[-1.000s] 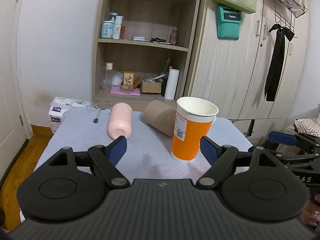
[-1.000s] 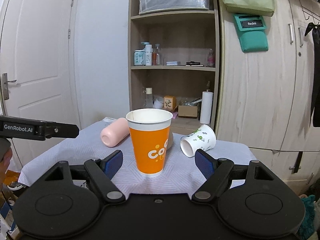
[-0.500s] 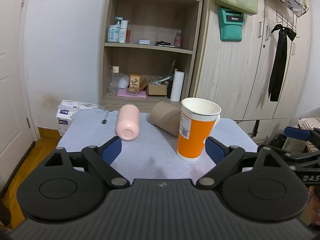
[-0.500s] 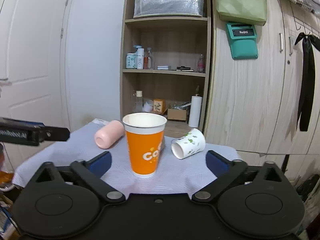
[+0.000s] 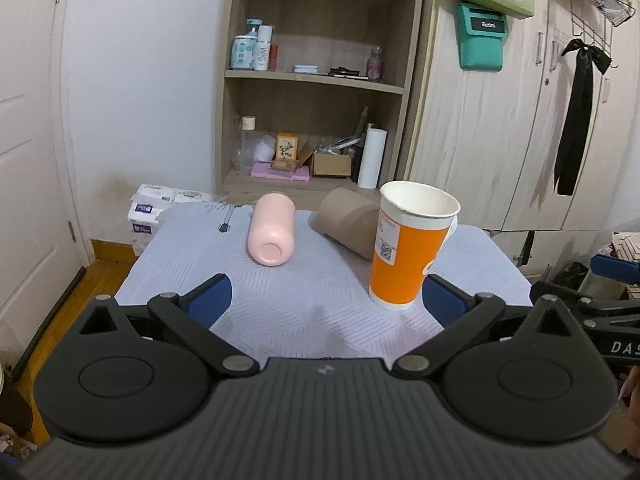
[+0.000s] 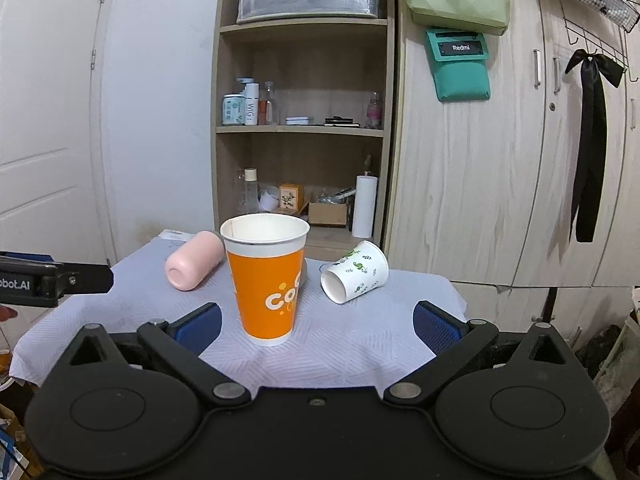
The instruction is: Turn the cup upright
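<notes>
Standing orange cup [image 6: 267, 280] beyond spread right tongs [image 6: 316, 322]

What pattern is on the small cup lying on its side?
White cup with green leaf sprigs, clearest in the right wrist view.

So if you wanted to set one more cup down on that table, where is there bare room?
The near strip of the table, in front of the orange cup, is bare. So is the left side, before the pink cup. The back is crowded: the pink cup, the brown cup and the white leaf-print cup lie on their sides there.
</notes>
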A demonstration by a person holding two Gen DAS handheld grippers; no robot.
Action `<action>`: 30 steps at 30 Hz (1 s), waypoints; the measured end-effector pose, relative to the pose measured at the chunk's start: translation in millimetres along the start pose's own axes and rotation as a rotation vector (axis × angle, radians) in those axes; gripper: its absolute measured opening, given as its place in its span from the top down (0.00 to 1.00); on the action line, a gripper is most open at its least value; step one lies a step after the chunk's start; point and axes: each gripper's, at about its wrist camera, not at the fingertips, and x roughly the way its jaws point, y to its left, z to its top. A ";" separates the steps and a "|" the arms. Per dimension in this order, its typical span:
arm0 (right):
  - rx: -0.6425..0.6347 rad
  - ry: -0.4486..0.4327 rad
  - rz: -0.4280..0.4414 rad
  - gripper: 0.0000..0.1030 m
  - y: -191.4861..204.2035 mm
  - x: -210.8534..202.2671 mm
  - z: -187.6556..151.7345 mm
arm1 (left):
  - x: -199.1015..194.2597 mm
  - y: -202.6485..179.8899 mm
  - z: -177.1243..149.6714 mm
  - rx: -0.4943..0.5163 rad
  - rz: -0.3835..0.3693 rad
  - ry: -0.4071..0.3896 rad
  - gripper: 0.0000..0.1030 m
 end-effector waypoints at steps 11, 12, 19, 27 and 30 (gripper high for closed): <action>0.015 0.001 -0.026 0.00 -0.9 0.9 -0.4 | 7.1 0.3 -0.4 0.001 0.051 0.049 0.00; 0.014 0.002 -0.027 0.00 -1.1 0.9 -0.9 | 7.4 -0.2 -0.6 0.004 0.052 0.051 0.00; 0.013 0.007 -0.038 0.00 -1.3 2.8 -0.8 | 10.2 -3.5 -0.6 0.025 0.049 0.058 0.00; 0.020 0.015 -0.047 0.00 -0.5 4.8 0.0 | 10.8 -5.1 -0.7 0.034 0.079 0.064 0.00; 0.015 0.014 -0.049 0.00 1.8 3.0 -0.6 | 10.2 -3.6 -1.1 0.028 0.093 0.058 0.00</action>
